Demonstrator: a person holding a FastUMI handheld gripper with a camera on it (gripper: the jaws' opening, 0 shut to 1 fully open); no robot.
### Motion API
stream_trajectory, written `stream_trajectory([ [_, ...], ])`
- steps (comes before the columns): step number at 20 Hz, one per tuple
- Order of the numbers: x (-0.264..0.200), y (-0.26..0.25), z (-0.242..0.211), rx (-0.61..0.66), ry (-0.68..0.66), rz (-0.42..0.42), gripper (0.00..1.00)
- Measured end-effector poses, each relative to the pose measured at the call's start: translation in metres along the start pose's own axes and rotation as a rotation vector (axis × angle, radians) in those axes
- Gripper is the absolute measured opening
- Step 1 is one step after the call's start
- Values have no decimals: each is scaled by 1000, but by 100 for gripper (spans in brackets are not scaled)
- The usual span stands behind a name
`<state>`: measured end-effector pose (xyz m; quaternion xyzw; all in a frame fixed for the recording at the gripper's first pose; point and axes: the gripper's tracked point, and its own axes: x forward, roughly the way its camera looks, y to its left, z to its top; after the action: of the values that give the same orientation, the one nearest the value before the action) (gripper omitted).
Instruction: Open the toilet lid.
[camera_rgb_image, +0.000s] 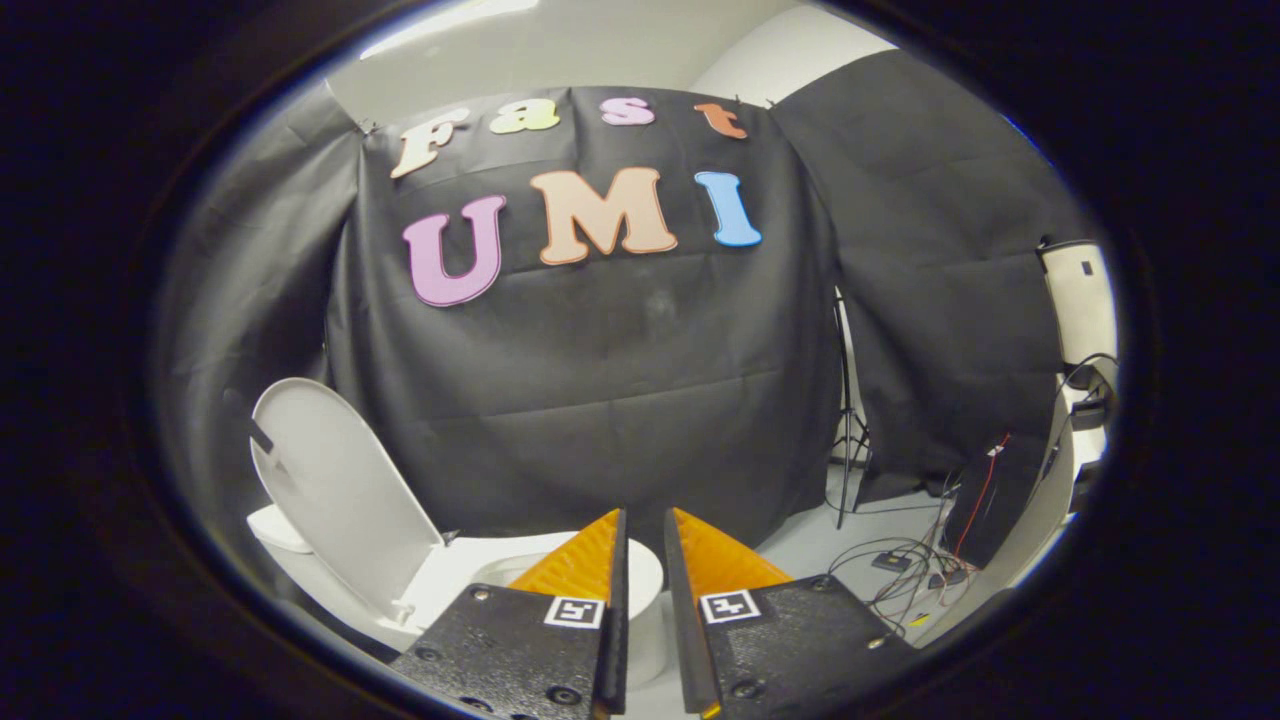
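The white toilet lid stands raised, leaning back to the left of my fingers. The white toilet seat and bowl lie below it, partly hidden behind my left finger. My gripper hovers above the bowl's right part, apart from the lid. Its two fingers stand close together with a narrow gap and nothing between them.
The black cloth wall hangs just beyond the toilet. To the right a thin stand rises from the pale floor, with tangled cables and small boxes and a leaning white panel.
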<state>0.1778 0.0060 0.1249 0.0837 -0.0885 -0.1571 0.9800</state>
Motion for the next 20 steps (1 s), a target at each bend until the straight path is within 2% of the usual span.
stream_trajectory([
  [20, -2, -3, -1, 8, -8, 4, 21],
])
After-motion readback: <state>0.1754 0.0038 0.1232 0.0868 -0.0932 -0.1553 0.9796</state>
